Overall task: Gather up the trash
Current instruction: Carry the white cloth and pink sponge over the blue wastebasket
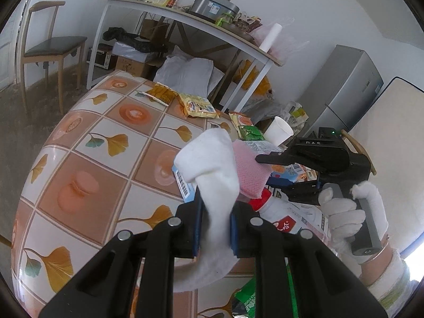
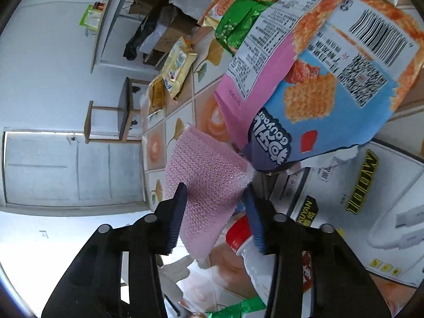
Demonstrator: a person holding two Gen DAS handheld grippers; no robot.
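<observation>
left wrist: left hand-held gripper point(image 1: 215, 228) at bottom centre pinches white tissue point(image 1: 212, 164) above table point(image 1: 87, 164). right wrist: right hand-held gripper point(image 2: 216, 212) spread around pink sponge point(image 2: 204, 182), centre frame, w/ snack wrapper point(image 2: 331, 79) upper right.

A paper cup point(image 1: 278, 131) stands on the table point(image 1: 87, 182) behind the snack wrappers point(image 1: 246, 128).
</observation>
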